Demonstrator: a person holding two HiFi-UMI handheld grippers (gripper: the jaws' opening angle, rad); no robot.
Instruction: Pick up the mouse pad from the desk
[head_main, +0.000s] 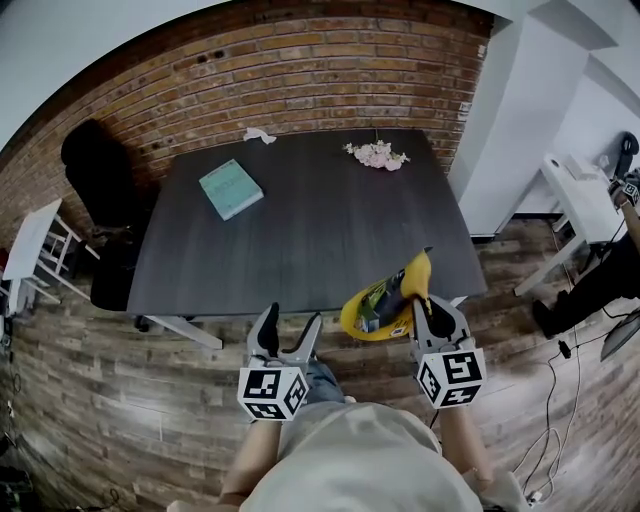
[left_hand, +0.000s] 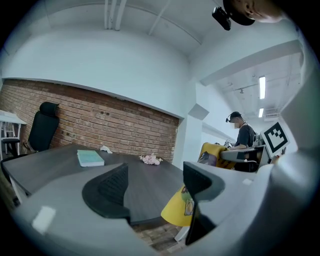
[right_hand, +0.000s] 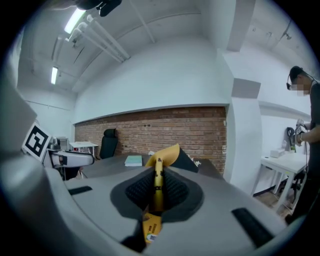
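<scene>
Yellow mouse pad (head_main: 384, 298), seemingly at desk (head_main: 330, 225) edge

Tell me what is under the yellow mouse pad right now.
Nothing supports the mouse pad: the right gripper holds it pinched in the air at the desk's near edge. Wooden floor shows below. The pad covers whatever lies straight beneath it in the head view.

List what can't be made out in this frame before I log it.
Mouse pad print: too small in the head view; the right gripper view shows it edge-on in the shut right gripper, face hidden.
Teal book cover: too small to read in any view.
Pink cluster on the desk: too small to identify.
</scene>
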